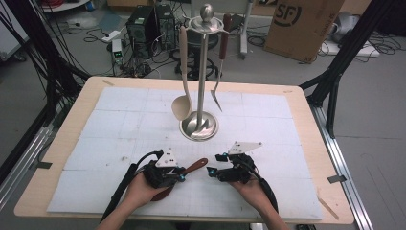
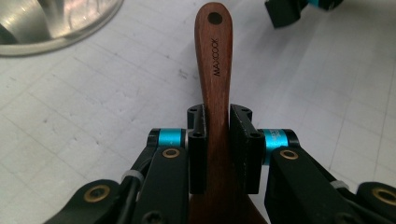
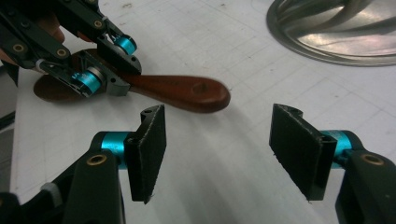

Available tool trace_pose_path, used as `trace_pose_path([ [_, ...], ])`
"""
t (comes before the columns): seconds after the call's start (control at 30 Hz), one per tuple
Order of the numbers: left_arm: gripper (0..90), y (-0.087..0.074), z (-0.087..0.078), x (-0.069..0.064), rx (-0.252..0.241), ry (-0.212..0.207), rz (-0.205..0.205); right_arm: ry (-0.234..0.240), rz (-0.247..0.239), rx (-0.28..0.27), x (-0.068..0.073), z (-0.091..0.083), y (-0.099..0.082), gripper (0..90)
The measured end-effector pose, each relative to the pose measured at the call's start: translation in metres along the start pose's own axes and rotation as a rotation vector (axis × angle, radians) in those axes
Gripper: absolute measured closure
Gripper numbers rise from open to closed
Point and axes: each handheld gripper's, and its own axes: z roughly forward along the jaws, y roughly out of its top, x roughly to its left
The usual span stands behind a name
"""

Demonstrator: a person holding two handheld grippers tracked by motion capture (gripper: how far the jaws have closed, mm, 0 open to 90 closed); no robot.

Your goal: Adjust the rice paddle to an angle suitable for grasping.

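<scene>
The left claw (image 2: 218, 135) grips the spoon (image 2: 215, 60), its handle pointing toward the stand (image 1: 199, 125); the right claw (image 3: 229, 156) gapes empty.

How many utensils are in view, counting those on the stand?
3: a beige ladle and a wooden-handled fork hang on the stand; the left hand-held gripper grips a wooden utensil.

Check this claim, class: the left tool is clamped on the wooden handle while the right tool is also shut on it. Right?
Not quite. The left tool does clamp the wooden handle, but the right tool is open and holds nothing, short of the handle's end, as the right gripper view shows.
</scene>
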Motion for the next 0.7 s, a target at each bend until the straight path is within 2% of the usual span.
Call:
trace_pose_path([
  [0.27, 77.7, 0.007, -0.007, -0.003, -0.066, -0.005, 0.006, 0.057, 0.031, -0.030, 0.003, 0.005, 0.008, 42.6],
  [0.4, 77.7, 0.008, -0.009, -0.004, -0.083, -0.006, 0.008, 0.098, 0.031, -0.062, 0.008, 0.008, 0.014, 46.2],
  [0.53, 77.7, 0.009, -0.010, -0.003, -0.090, -0.008, 0.009, 0.144, 0.047, -0.071, 0.011, 0.011, 0.016, 49.4],
  [0.7, 77.7, 0.009, -0.011, -0.003, -0.098, -0.012, 0.009, 0.165, 0.060, -0.078, 0.014, 0.014, 0.019, 51.7],
])
